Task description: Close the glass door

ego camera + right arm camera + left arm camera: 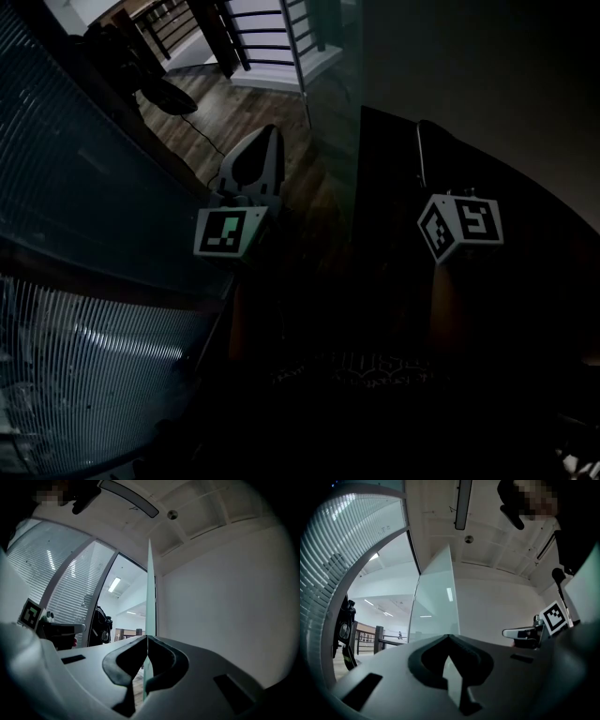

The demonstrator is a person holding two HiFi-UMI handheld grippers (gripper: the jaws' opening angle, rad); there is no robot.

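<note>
Glass door (pixel 150 597), one pane, ahead.
My left gripper (pixel 449 636) and right gripper (pixel 146 637) tilt up toward it, jaws pressed together.

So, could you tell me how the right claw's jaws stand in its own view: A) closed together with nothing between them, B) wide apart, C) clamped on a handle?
A: the right claw shows its tips meeting, with the glass door edge-on beyond them.
</note>
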